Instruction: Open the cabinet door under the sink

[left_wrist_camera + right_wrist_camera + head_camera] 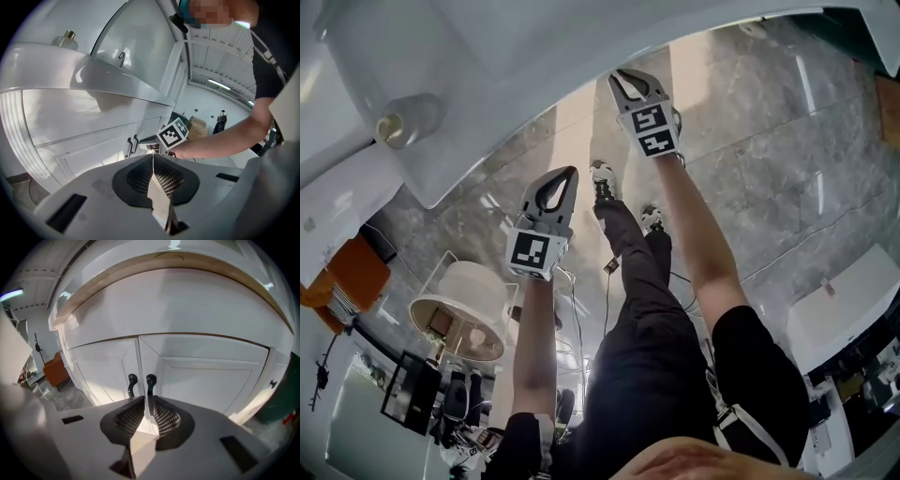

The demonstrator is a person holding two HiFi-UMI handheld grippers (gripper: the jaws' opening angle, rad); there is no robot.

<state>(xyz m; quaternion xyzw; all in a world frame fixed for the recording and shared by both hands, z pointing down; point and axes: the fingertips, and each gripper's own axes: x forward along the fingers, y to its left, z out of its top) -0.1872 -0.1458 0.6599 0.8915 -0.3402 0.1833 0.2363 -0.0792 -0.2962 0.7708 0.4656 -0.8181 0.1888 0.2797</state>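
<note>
Under the white sink (178,291) two white cabinet doors meet, both closed, each with a black handle. My right gripper (148,399) is up against the right door's handle (150,382). Its jaws stand close on either side of that handle, whose lower end runs down between them. The left door's handle (132,384) is free. In the head view the right gripper (619,77) reaches under the sink's rim (516,103). My left gripper (573,172) hangs back, shut and empty (153,157), facing both handles (132,145) and the right gripper's marker cube (172,133).
The person's legs and shoes (602,183) stand on the grey stone floor (769,141). An orange seat (352,277) and a round white stool (459,305) are at the left. A bottle (65,40) stands on the sink top. A green object (281,404) sits right of the cabinet.
</note>
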